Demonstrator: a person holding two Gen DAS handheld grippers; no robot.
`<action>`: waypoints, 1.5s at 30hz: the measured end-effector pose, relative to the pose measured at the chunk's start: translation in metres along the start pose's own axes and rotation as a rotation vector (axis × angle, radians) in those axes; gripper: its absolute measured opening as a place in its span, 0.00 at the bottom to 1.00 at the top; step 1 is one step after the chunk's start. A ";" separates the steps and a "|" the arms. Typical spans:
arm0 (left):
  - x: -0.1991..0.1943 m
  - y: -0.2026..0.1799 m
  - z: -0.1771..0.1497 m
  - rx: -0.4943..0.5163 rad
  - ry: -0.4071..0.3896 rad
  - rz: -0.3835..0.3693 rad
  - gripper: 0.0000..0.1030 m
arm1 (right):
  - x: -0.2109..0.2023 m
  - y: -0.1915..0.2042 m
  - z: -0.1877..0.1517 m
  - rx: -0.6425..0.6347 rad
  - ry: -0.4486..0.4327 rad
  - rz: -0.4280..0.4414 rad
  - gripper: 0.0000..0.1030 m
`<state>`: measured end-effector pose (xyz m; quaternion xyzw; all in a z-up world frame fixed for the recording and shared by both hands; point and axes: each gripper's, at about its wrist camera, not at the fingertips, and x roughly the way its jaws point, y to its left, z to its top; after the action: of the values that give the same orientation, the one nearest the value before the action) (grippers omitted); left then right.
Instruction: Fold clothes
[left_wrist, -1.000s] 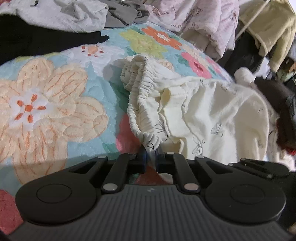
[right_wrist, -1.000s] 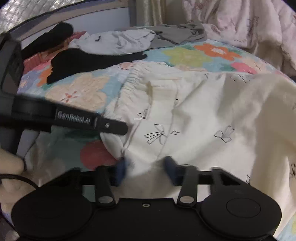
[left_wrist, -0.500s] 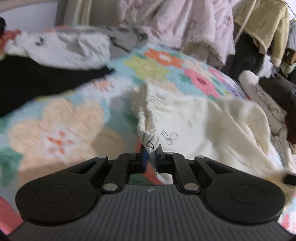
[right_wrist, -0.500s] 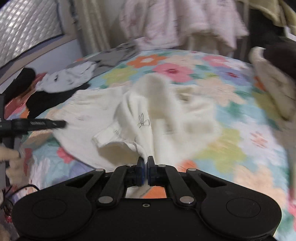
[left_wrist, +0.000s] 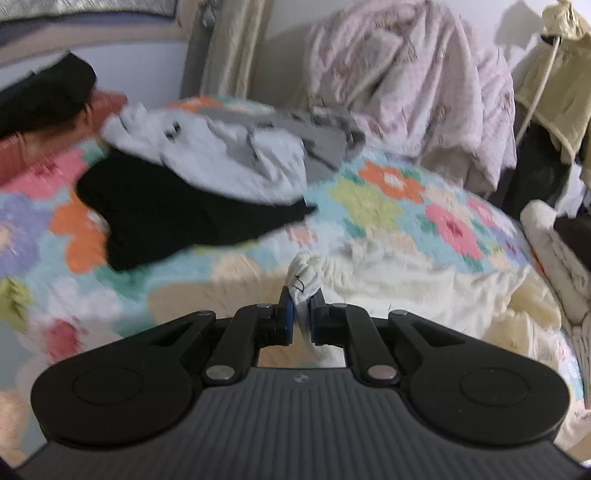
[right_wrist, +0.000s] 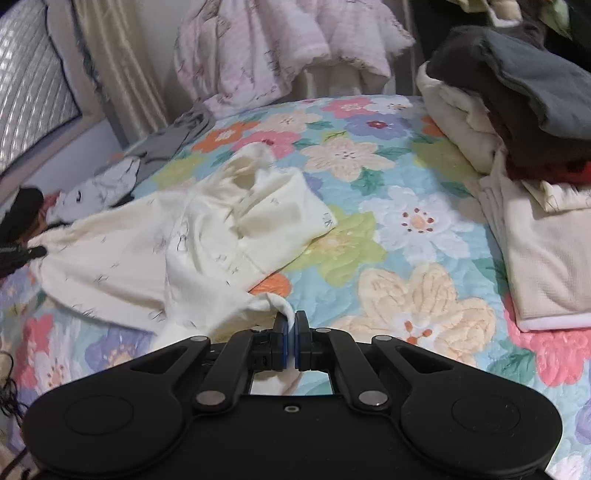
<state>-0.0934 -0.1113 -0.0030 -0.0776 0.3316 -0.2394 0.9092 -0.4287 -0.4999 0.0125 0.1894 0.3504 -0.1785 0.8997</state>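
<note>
the cream garment (right_wrist: 192, 240), printed with small dark bows, lies crumpled across the flowered quilt (right_wrist: 417, 229), stretched out between the two tongs with its middle heaped up in loose folds and one rounded flap resting toward the quilt's centre. the right gripper (right_wrist: 290, 325) is clenched on a corner of it: the blue pads (right_wrist: 281, 328) sit almost together with only a thin pinch of cloth standing up between them, and the fabric runs from there up and left to the heap. the left gripper (left_wrist: 302, 312) grips the opposite edge; its pads (left_wrist: 289, 314) stand a little apart, filled by a bunched white knot of the gathered band that pokes up above them. from the left wrist the rest of the garment (left_wrist: 424, 291) trails off to the right, and the view is blurred. beyond it on the quilt (left_wrist: 388, 199) lie a black garment (left_wrist: 177, 218) and a pale grey one (left_wrist: 236, 155), overlapping. to the right of the quilt sits a stack of folded clothes (right_wrist: 517, 122), cream below and dark on top. pink quilted fabric (right_wrist: 280, 48) hangs behind the bed, beside a curtain (right_wrist: 118, 70).
</note>
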 end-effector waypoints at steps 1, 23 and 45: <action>-0.007 0.003 0.004 -0.011 -0.019 0.001 0.07 | -0.004 -0.004 0.003 -0.005 -0.015 -0.009 0.03; 0.005 0.049 -0.034 -0.018 0.205 0.172 0.09 | 0.012 -0.066 -0.033 0.017 0.107 -0.031 0.08; -0.030 -0.111 0.021 0.313 0.225 0.074 0.40 | 0.032 -0.019 0.087 -0.102 0.195 0.416 0.49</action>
<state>-0.1426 -0.1943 0.0634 0.1043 0.3925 -0.2615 0.8756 -0.3659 -0.5631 0.0455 0.2283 0.3976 0.0480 0.8874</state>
